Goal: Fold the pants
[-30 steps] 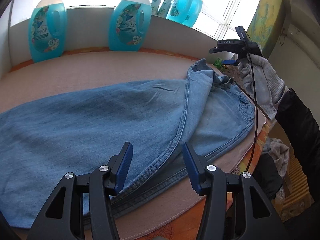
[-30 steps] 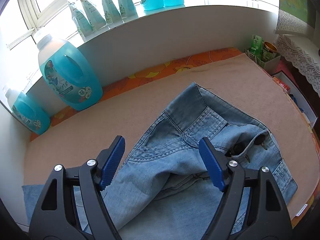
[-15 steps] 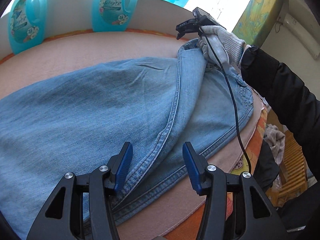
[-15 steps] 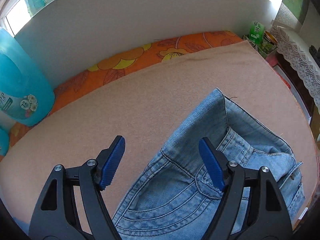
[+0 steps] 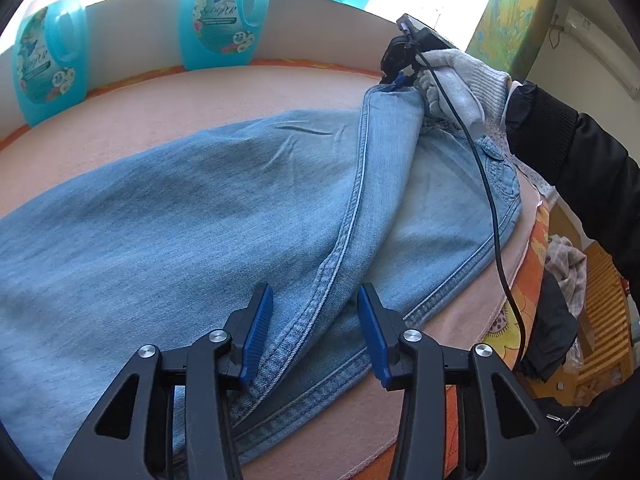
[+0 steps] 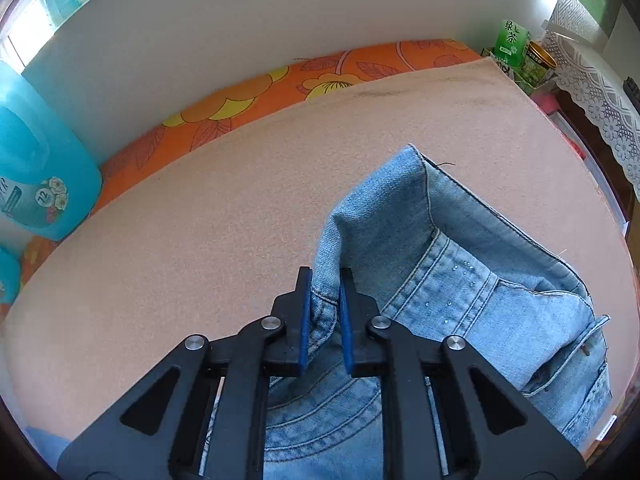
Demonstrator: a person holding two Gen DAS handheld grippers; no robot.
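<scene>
Light blue denim pants (image 5: 200,208) lie on a pink mat (image 5: 240,92), one half folded over the other along a stitched seam. My left gripper (image 5: 316,332) straddles that seam near the mat's front edge. Its jaws are closing, and a gap still shows beside the right pad. In the right wrist view the waistband corner (image 6: 380,200) stands up off the mat (image 6: 200,220). My right gripper (image 6: 325,312) is closing its jaws, and the pads pinch the denim fold. From the left wrist view that right gripper (image 5: 396,80) sits in a white-gloved hand (image 5: 460,80) at the far end of the pants.
Blue detergent bottles (image 5: 218,12) (image 6: 36,168) stand against the white back wall. An orange floral cloth (image 6: 240,100) lies under the mat. A green tea box (image 6: 512,40) and a tin (image 6: 540,56) sit at the far right corner. A black cable (image 5: 492,208) crosses the pants.
My right gripper has come down onto the waistband corner and its wide jaws have closed on it. My left gripper's jaws have narrowed around the seam.
</scene>
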